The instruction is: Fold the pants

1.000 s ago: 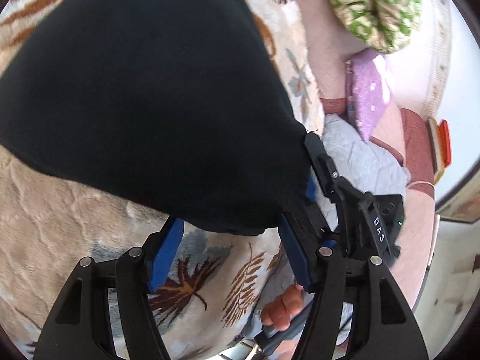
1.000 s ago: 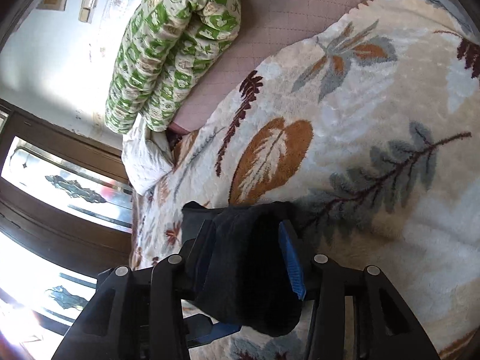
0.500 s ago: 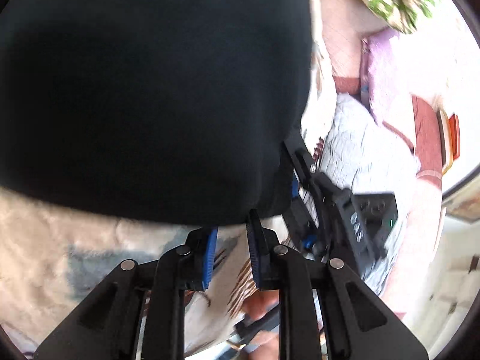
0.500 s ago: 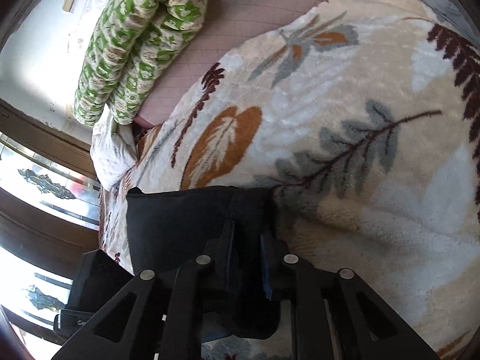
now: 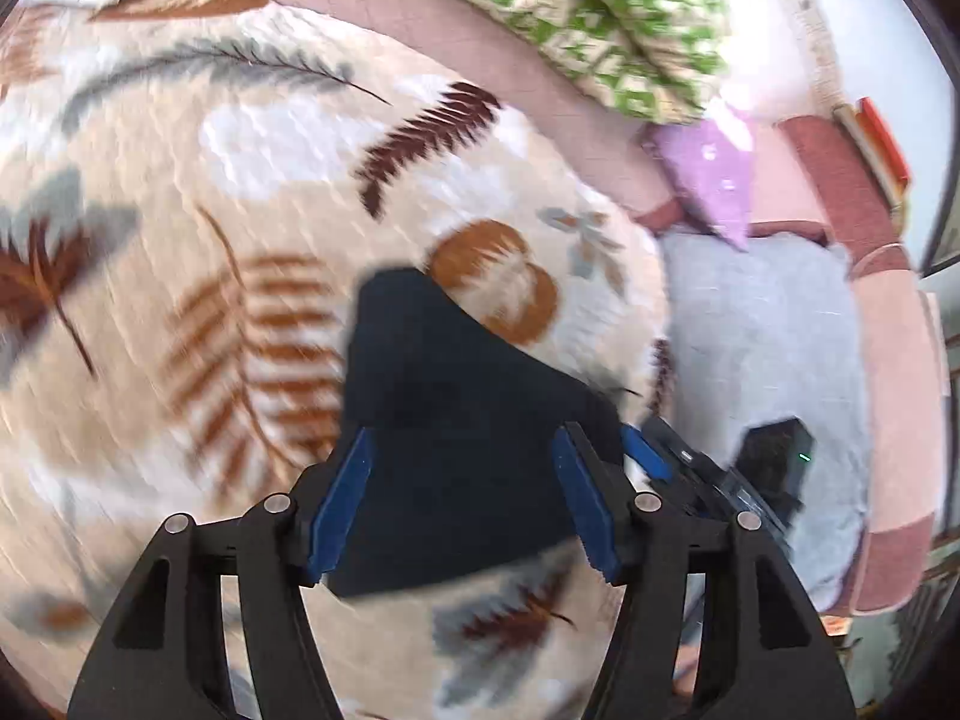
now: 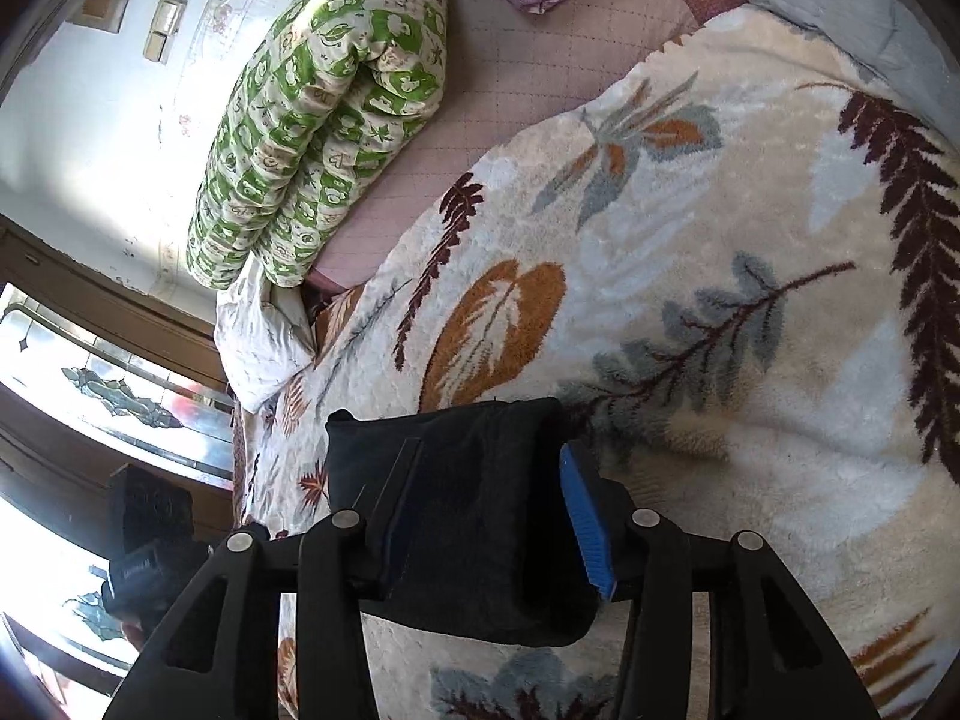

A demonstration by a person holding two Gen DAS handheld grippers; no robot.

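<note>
One folded black pants [image 5: 456, 438] lies at six o'clock on one blanket [image 5: 180, 228]; my left claw [image 5: 462, 480] and right claw [image 6: 492, 516], just spread, straddle it, gripping nothing.

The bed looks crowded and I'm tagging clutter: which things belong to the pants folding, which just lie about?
Job: black pants; leaf blanket beneath them; left gripper; right gripper.
Lying about: green quilt; purple cloth; grey pillow.

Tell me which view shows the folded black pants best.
The right wrist view. There the pants are sharp: a compact folded bundle lying on the leaf blanket, its near part between the open jaws of the right gripper. The left wrist view also shows the pants, but blurred, with folds hard to read.
</note>
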